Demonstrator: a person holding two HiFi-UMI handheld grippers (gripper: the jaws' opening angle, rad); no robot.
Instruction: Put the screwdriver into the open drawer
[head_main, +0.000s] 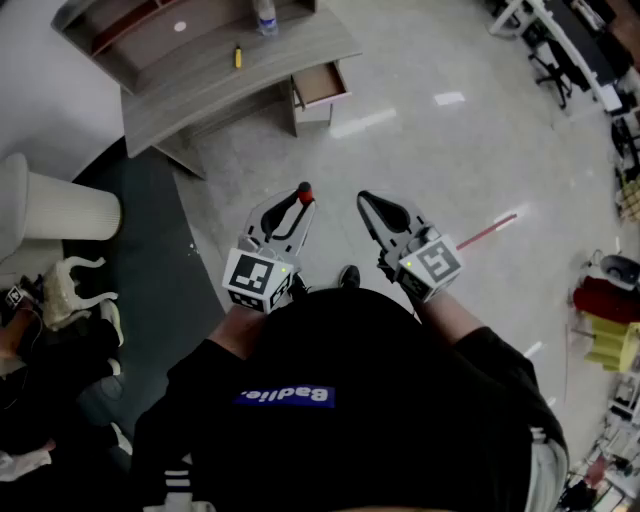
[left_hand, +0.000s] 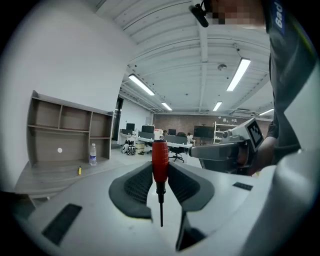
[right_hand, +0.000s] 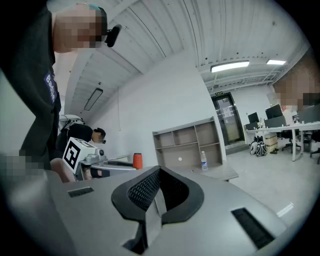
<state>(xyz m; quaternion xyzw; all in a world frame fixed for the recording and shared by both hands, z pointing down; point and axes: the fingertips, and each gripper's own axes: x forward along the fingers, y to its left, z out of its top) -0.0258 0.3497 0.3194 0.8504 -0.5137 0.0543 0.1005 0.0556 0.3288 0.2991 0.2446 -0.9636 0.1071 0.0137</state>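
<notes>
Head view: we look steeply down from the person's head, over the torso (head_main: 350, 420). The left gripper (head_main: 300, 195) and right gripper (head_main: 366, 202) sit close below, and the desk (head_main: 250, 85) is well off at top left.

Left gripper view: we ride on that gripper, facing along its jaws, near level, with the screwdriver (left_hand: 160, 170) right at the lens.

Right gripper view: same mount, facing level along its own jaws.

All three views share the desk, its shelf unit (right_hand: 187, 145) and water bottle (right_hand: 204, 161). Each gripper view catches the other gripper at one side.
</notes>
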